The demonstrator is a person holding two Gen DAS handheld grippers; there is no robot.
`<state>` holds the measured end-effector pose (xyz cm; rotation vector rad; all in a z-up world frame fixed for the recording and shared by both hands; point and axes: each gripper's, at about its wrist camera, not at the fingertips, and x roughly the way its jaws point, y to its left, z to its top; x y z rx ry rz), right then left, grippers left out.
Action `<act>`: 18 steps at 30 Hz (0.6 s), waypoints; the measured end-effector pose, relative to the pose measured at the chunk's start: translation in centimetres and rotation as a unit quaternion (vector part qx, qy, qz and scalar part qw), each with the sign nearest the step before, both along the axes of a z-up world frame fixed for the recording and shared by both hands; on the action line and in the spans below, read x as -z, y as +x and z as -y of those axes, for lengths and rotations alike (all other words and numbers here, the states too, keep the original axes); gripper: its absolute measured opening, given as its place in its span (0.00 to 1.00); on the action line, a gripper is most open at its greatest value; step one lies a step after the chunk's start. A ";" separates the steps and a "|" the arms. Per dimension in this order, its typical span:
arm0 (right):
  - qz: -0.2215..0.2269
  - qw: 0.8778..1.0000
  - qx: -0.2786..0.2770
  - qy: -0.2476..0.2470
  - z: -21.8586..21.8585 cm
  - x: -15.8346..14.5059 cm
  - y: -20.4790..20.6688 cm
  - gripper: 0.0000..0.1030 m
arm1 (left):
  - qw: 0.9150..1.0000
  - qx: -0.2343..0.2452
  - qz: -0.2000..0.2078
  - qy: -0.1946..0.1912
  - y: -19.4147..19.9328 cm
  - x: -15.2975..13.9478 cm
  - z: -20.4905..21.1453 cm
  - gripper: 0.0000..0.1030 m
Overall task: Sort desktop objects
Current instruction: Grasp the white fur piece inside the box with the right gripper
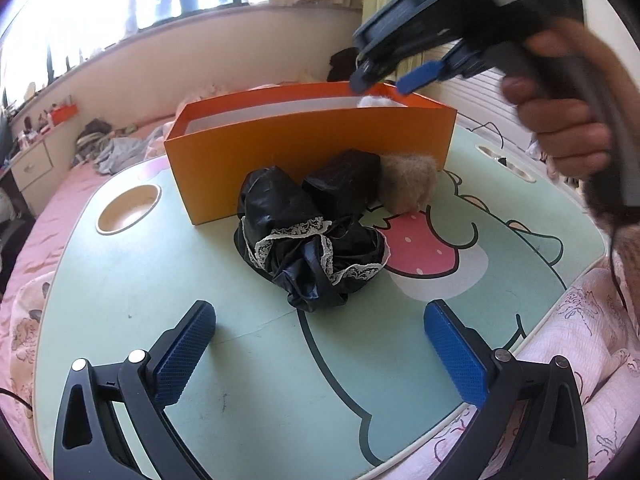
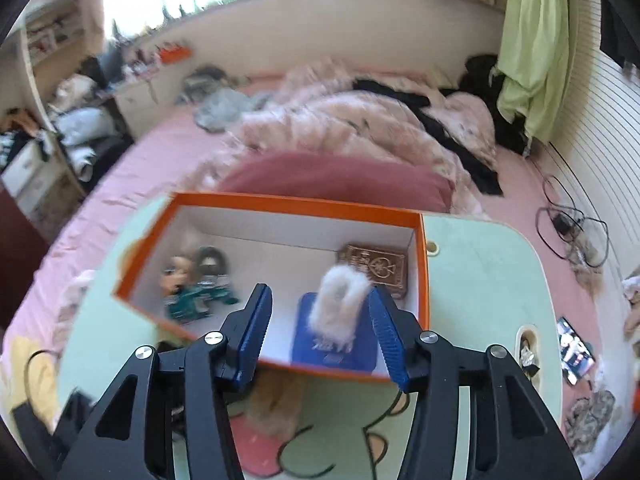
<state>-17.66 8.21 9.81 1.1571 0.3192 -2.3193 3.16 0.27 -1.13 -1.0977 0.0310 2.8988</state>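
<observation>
Bedroom, pink bedding all round, bright window behind; on the bed a pale green lap table (image 1: 120,300) with a cartoon strawberry print. At the table's far side an orange box (image 1: 304,140), open-topped, white inside. In the box, seen from the right wrist: a white fluffy piece (image 2: 340,300) lying over a blue flat item (image 2: 336,344), a brown patterned case (image 2: 374,266) in the far right corner, a small doll figure (image 2: 192,284) at the left end. On the table against the box's near wall: a black crumpled garment with white lace trim (image 1: 308,248), a black wrapped block (image 1: 344,180) just behind it, a tan fuzzy piece (image 1: 408,180) touching the block's right side. Right gripper (image 2: 318,328) held in a hand (image 1: 560,128) above the box's right end, jaws partly apart, nothing pressed between the pads, white fluffy piece beneath and free of them. Left gripper (image 1: 320,352) low over the near table, jaws spread wide and empty, black garment just ahead.
</observation>
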 end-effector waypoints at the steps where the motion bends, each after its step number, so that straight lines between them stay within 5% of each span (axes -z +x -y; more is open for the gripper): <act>1: 0.008 1.000 0.003 0.006 0.3 0.5 -0.6 0.51 | 1.000 0.000 -0.001 0.000 -0.1 -0.1 0.1 1.00; 4: 0.034 0.999 0.022 0.028 0.6 2.3 -2.1 0.48 | 1.000 0.001 -0.002 0.001 -0.1 -0.1 0.1 1.00; 7: 0.045 0.998 0.024 0.037 0.9 3.4 -3.1 0.25 | 1.000 0.001 -0.002 0.001 -0.1 -0.1 0.1 1.00; 11: 0.048 0.999 0.017 0.006 0.5 2.5 -2.6 0.24 | 1.000 0.001 -0.003 0.001 -0.1 -0.1 0.1 1.00; 18: -0.008 0.997 -0.028 -0.073 -3.3 -2.7 2.7 0.24 | 1.000 0.001 -0.003 0.001 -0.2 -0.1 0.1 1.00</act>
